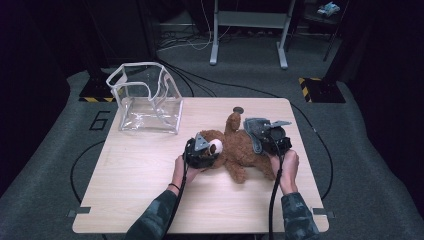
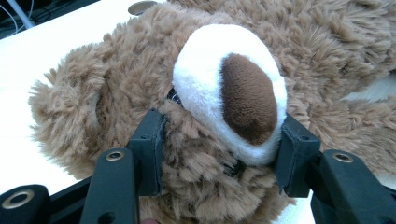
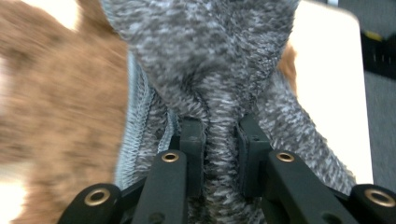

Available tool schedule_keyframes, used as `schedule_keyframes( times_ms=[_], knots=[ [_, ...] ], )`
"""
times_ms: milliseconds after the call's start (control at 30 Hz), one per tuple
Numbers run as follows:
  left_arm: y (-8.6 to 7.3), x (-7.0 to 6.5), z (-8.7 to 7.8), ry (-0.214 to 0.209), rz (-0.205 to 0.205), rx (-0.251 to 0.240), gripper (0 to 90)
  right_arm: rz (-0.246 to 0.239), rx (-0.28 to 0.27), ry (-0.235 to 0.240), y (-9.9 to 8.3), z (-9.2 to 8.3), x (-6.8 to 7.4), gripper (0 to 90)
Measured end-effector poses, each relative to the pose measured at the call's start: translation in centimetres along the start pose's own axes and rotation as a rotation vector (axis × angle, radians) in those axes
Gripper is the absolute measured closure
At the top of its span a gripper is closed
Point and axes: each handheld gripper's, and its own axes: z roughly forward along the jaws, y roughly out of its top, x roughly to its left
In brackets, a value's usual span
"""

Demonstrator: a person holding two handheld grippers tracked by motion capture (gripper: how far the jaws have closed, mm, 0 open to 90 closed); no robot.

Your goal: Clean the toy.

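Pale wooden table (image 1: 140, 190) on grey carpet (image 1: 45, 200), marked with a painted number and a dark ring. Black cables (image 1: 210, 87) snaking across the floor behind. Farther back, grey metal legs of a stand (image 1: 247, 35); yellow-and-black striped floor plates (image 1: 320, 90) at either side. Dim, dark surroundings.

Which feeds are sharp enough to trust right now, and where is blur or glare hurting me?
Left gripper view: sharp on the teddy bear, table blown out white. Right gripper view: grey knit cloth sharp near the claw, brown fur at left smeared, table overexposed. High view: soft, evenly lit table, dark surroundings, glints on the clear plastic bag.
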Motion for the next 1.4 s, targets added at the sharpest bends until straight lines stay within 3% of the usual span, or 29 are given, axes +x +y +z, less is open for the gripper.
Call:
schedule_keyframes(
  times_ms=[100,200,300,400,500,633,867,1067,1233,1300,1400],
  knots=[
    [0.0,0.0,0.0,0.0,-0.001,0.001,45.4,-0.035,-0.054,0.052,0.6,-1.8,1.8,76.1],
    [0.0,0.0,0.0,-0.002,0.001,0.002,45.5,-0.083,-0.084,0.111,1.0,-2.4,3.9,76.1],
    [0.0,0.0,0.1,-0.001,-0.009,-0.008,45.5,-0.133,-0.061,0.136,1.2,-1.7,6.5,76.1],
    [0.0,0.0,0.0,-0.002,-0.005,-0.002,45.5,-0.16,-0.012,0.13,1.0,0.0,7.8,76.1],
    [0.0,0.0,0.1,-0.002,-0.004,-0.003,45.5,-0.169,-0.007,0.115,0.6,1.1,7.6,76.4],
    [0.0,0.0,0.1,-0.003,-0.006,-0.005,45.5,-0.143,-0.008,0.092,0.4,0.7,6.5,76.5],
    [0.0,0.1,0.1,-0.007,-0.003,-0.002,45.4,-0.064,-0.01,0.023,-0.8,0.2,2.1,76.6],
    [0.1,0.1,0.0,-0.008,0.003,0.005,45.5,0.001,0.041,-0.005,-2.4,1.3,-0.1,76.5],
    [0.0,0.1,0.1,-0.003,-0.005,-0.002,45.5,-0.018,-0.045,0.014,-1.4,-0.8,1.2,76.4],
    [0.0,0.0,0.1,-0.001,-0.005,-0.001,45.5,-0.052,-0.062,0.047,-0.8,-1.6,2.7,76.3],
    [0.0,0.0,0.1,-0.004,-0.013,-0.007,45.5,-0.126,-0.063,0.102,-0.2,-1.5,6.2,76.1]
  ],
)
